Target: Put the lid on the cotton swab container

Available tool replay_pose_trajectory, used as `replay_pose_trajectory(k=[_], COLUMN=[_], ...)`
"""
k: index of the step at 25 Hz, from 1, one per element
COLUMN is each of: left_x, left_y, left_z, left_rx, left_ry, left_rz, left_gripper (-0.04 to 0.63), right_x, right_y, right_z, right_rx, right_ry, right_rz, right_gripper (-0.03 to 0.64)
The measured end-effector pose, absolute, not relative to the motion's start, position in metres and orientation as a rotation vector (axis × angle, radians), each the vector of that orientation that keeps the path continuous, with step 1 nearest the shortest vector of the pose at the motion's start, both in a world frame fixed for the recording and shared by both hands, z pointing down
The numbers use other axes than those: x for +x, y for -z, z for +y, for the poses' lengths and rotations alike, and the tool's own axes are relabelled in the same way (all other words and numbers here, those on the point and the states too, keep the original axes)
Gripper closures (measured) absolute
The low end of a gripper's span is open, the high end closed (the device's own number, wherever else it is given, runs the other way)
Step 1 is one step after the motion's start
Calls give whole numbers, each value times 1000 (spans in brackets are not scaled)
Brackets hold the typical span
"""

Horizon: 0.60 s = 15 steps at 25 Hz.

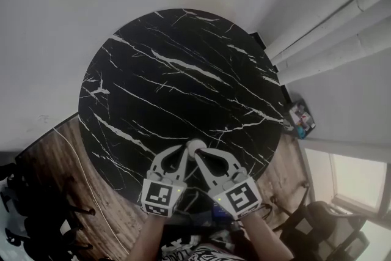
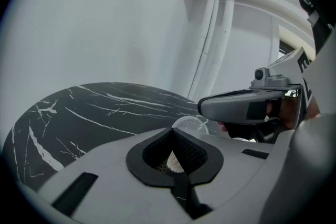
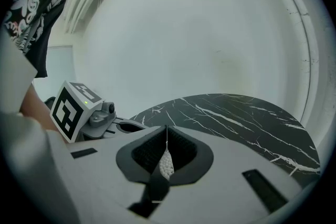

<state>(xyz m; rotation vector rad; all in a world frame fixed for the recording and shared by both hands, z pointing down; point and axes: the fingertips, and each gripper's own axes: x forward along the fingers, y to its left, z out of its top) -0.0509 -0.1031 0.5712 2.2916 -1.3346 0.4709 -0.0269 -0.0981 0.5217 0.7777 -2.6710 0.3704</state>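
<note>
Nearest, at the close edge of the round black marble bench (image 1: 183,70), the person's forearms lead to the two tools, whose tips converge on one small white spot. The left hand-held gripper (image 1: 183,148) has its jaws drawn in on the cotton swab container (image 2: 173,161), a pale cylinder sitting between the ribbed black pads in the left gripper view; in the head view it shows as a white round dot (image 1: 195,145) just in from the bench's near rim. The right hand-held gripper (image 1: 200,154) comes in from the right, its jaws closed to a narrow slit. In the right gripper view they pinch a thin clear edge, with white swab tips visible in the slit below it. That edge appears to be the lid (image 2: 190,124), seen from the left gripper view as a transparent disc at the right tool's tip, just beyond the container. Farther off the marble top lies bare. Wooden floor (image 1: 67,156) shows at near left, and white pipes (image 1: 330,40) run along the far right wall.
</note>
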Motion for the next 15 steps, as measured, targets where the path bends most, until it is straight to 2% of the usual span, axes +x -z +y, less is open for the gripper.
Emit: replay_pose_trajectory(k=[15], left_x=[-52], left_y=[-576], left_z=[-103], left_rx=[2262], left_ry=[-456], left_rz=[-1344], left_gripper=[581], right_x=[-27], right_y=[-534], right_z=[-97], right_rx=[770], right_ry=[-413], right_rz=[-2654], right_gripper=[598])
